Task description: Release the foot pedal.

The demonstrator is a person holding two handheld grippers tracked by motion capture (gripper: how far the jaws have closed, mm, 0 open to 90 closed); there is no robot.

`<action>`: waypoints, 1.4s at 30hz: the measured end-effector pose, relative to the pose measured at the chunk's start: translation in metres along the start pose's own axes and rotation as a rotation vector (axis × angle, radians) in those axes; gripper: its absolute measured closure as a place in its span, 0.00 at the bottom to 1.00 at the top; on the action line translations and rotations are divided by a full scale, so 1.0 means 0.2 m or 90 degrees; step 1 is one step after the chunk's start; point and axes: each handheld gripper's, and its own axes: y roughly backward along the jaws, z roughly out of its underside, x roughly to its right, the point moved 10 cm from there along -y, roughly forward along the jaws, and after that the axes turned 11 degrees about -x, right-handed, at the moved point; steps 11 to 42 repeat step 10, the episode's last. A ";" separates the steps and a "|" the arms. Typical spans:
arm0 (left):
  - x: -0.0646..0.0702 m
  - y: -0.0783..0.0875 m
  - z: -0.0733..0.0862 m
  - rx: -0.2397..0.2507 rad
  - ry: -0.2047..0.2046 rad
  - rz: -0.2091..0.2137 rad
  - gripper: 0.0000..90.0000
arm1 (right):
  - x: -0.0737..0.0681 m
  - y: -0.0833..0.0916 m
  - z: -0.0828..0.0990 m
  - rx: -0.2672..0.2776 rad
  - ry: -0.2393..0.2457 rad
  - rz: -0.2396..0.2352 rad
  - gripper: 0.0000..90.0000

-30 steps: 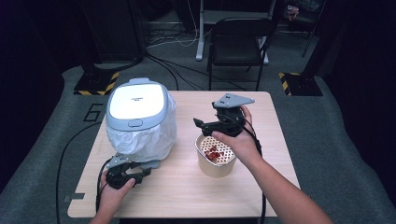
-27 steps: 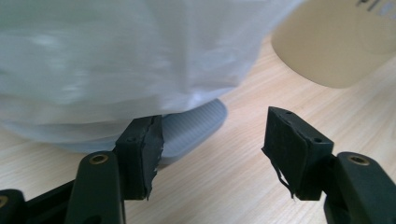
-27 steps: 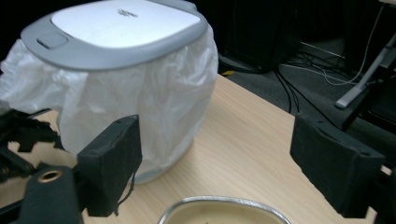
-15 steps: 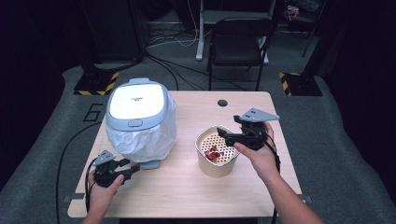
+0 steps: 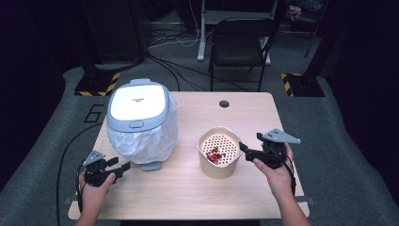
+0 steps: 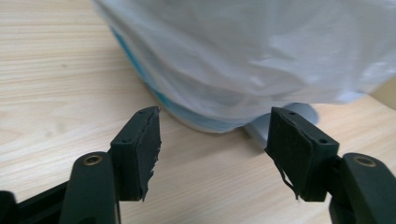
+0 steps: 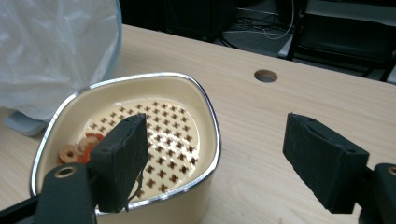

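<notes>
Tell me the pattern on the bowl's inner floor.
Rows of small cross-shaped holes in the cream bowl, clearest in the right gripper view.

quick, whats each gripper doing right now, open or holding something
Left gripper: open, empty, jaws just opened further, facing the bagged bin.
Right gripper: open, holding nothing, beside the cream container.

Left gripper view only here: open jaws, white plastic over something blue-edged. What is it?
Observer: A lidded bin. The plastic is its bag liner hanging out under the shut lid.
Operator: Where's the right gripper?
Observer: The right gripper is at the right rim of a cream strainer pot. Its jaws have just been closing a little but stand open, with the rim between them and not gripped.
Operator: Pot contents?
Observer: A few red pieces on its perforated insert.
</notes>
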 end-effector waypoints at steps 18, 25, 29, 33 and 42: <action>-0.10 -0.01 0.01 -0.001 0.012 -0.049 0.29 | 0.04 0.00 0.16 0.011 0.025 0.054 0.17; -0.10 -0.01 0.01 -0.001 0.012 -0.049 0.29 | 0.04 0.00 0.16 0.011 0.025 0.054 0.17; -0.10 -0.01 0.01 -0.001 0.012 -0.049 0.29 | 0.04 0.00 0.16 0.011 0.025 0.054 0.17; -0.10 -0.01 0.01 -0.001 0.012 -0.049 0.29 | 0.04 0.00 0.16 0.011 0.025 0.054 0.17; -0.10 -0.01 0.01 -0.001 0.012 -0.049 0.29 | 0.04 0.00 0.16 0.011 0.025 0.054 0.17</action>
